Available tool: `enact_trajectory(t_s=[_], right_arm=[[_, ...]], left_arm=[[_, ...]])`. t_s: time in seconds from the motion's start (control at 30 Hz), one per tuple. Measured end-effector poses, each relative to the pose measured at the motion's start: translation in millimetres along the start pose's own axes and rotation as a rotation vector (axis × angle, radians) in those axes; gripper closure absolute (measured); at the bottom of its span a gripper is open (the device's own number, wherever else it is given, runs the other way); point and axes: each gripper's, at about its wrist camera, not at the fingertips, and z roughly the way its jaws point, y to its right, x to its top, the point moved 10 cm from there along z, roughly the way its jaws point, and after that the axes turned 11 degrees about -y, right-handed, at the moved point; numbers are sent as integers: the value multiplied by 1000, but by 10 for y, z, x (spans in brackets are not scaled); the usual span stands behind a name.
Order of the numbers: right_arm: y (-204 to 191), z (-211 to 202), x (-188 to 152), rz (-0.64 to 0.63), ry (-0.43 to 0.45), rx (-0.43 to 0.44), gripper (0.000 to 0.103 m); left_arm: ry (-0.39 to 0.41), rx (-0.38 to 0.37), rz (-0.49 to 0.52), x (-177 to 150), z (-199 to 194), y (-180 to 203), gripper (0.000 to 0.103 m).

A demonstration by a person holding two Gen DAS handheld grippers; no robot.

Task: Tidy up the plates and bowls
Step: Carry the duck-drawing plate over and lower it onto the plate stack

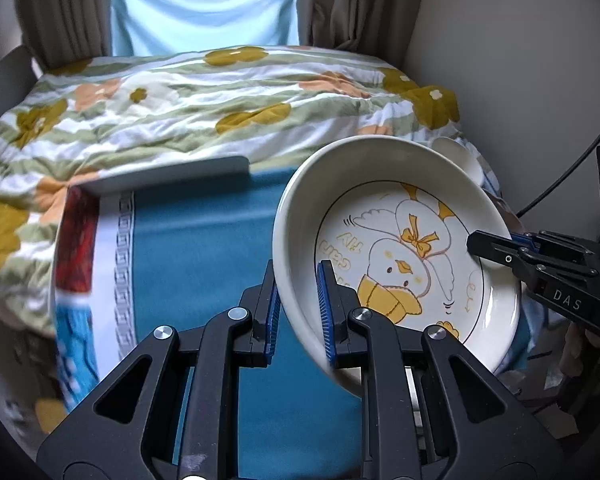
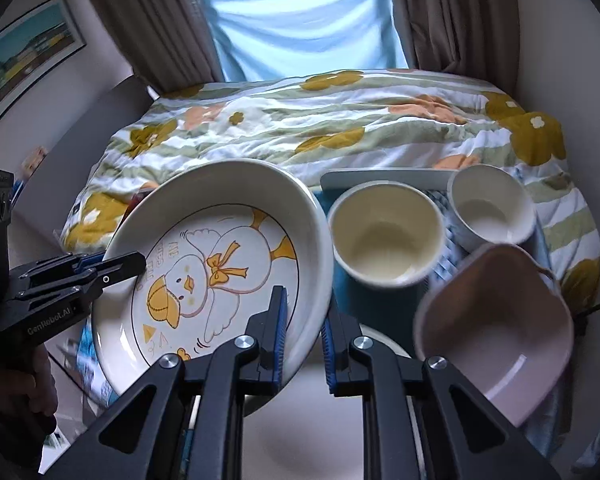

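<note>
I have the duck plate lifted and tilted over the blue cloth, my left gripper and right gripper each pinching opposite rims so it cannot swing near the two bowls.

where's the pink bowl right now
In the right wrist view the pink bowl sits tilted at lower right, just right of the right gripper, in front of the two white bowls. The left wrist view doesn't show it.
</note>
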Motion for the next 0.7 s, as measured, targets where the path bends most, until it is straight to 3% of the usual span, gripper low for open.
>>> enact_trajectory(t_s=[0.37, 0.7], right_arm=[[421, -165, -930, -52, -77, 8, 88], [643, 69, -1251, -33, -115, -8, 88]], left_arm=[[-62, 2, -92, -1015, 151, 733, 87], [-142, 13, -60, -1297, 636, 904, 87]])
